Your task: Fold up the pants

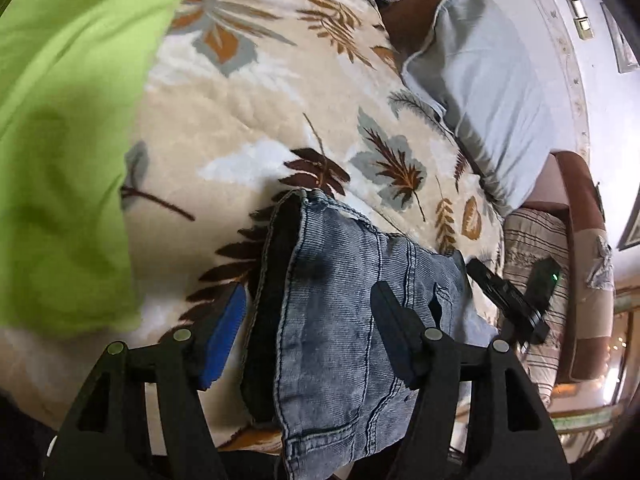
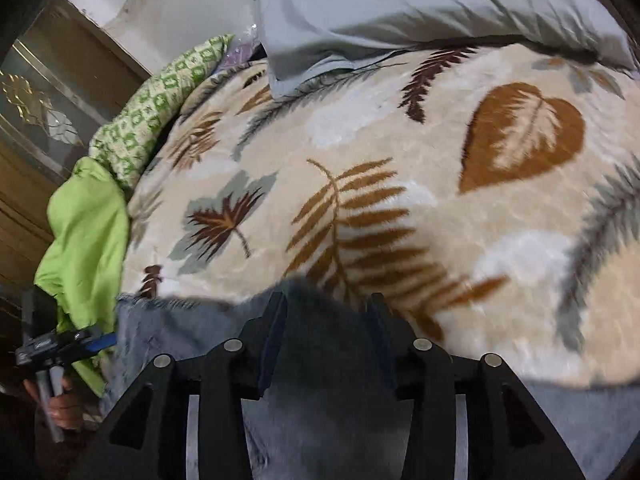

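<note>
The blue denim pants (image 1: 340, 320) lie folded on the leaf-patterned blanket (image 1: 260, 120). In the left wrist view my left gripper (image 1: 308, 312) is open, its blue-padded fingers (image 1: 224, 340) standing on either side of the pants' folded end near the back pocket. In the right wrist view my right gripper (image 2: 326, 312) is open over the pants (image 2: 320, 400), whose edge lies between and under the fingers (image 2: 276, 340). The right gripper also shows in the left wrist view (image 1: 508, 300) at the pants' far side. The left gripper shows at the lower left of the right wrist view (image 2: 60, 344).
A green cloth (image 1: 60, 140) lies left of the pants; it shows in the right wrist view (image 2: 88, 232) too, beside a green-patterned bundle (image 2: 156, 108). Grey pillows (image 2: 400, 8) lie at the bed's head. A brown bed frame (image 1: 580, 240) and a wooden cabinet (image 2: 32, 120) border the bed.
</note>
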`<state>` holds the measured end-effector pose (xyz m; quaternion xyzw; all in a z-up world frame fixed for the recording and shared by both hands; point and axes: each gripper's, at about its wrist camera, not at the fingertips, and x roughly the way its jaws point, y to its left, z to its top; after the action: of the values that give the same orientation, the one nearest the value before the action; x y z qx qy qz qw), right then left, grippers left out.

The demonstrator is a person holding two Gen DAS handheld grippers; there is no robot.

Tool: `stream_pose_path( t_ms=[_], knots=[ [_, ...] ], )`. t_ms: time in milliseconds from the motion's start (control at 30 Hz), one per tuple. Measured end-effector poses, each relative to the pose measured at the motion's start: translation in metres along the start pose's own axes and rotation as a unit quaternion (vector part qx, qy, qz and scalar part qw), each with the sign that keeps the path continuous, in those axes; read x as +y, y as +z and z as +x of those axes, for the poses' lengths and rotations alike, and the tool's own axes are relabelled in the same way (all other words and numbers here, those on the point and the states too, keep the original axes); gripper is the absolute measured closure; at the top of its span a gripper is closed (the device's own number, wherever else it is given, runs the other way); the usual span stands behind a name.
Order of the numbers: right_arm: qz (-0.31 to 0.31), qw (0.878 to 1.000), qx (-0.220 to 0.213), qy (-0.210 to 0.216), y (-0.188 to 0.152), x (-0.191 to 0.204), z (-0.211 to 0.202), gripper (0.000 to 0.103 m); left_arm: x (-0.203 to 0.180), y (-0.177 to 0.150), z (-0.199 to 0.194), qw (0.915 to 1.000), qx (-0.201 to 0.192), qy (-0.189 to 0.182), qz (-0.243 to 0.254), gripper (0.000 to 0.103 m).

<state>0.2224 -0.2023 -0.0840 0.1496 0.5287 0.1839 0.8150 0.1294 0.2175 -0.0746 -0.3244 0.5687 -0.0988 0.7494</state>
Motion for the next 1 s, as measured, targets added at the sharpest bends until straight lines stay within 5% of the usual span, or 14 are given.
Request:
stream_pose_path(
  t_ms=[67, 200, 267, 300, 367, 433, 600, 633, 800, 900, 1000],
  knots=[
    [-0.005, 1.0, 0.01, 0.014, 0.006, -0.002, 0.01, 0.044, 0.001, 0.003, 0.008, 0.9996, 0.02, -0.019, -0.001, 0.039],
    [-0.041, 0.996, 0.069, 0.037, 0.007, 0.004, 0.034, 0.046, -0.006, 0.003, 0.02, 0.9973, 0.047, -0.054, 0.012, 0.039],
    [-0.085, 0.994, 0.069, 0.022, 0.003, 0.012, 0.032, 0.085, -0.015, 0.003, 0.023, 0.9957, 0.051, -0.073, 0.026, 0.041],
    [-0.104, 0.992, 0.069, 0.013, 0.002, 0.017, 0.03, 0.089, -0.021, 0.002, 0.021, 0.9951, 0.046, -0.08, 0.036, 0.045],
    [-0.14, 0.989, 0.054, -0.017, 0.0, 0.034, 0.021, 0.095, -0.038, 0.001, 0.013, 0.9932, 0.031, -0.096, 0.059, 0.086],
    [-0.172, 0.984, 0.024, -0.038, 0.0, 0.049, 0.008, 0.096, -0.053, 0.002, 0.007, 0.9936, 0.007, -0.071, 0.088, 0.087],
    [-0.162, 0.983, 0.02, -0.083, 0.0, 0.045, 0.025, 0.096, -0.063, 0.001, 0.036, 0.987, 0.006, 0.09, 0.133, 0.087],
    [-0.162, 0.982, 0.024, -0.091, -0.003, 0.043, 0.032, 0.095, -0.061, 0.001, 0.039, 0.9859, 0.008, 0.1, 0.134, 0.087],
    [-0.134, 0.986, 0.008, -0.102, -0.004, 0.043, 0.027, 0.085, -0.045, 0.002, 0.021, 0.992, 0.002, 0.087, 0.092, 0.087],
    [-0.108, 0.99, -0.017, -0.087, -0.008, 0.038, -0.003, 0.08, -0.048, -0.002, -0.005, 0.9924, -0.022, 0.084, 0.087, 0.087],
    [-0.049, 0.996, -0.057, -0.057, -0.028, 0.016, -0.049, 0.064, -0.065, -0.015, -0.021, 0.9894, -0.04, 0.085, 0.111, 0.078]
  ],
)
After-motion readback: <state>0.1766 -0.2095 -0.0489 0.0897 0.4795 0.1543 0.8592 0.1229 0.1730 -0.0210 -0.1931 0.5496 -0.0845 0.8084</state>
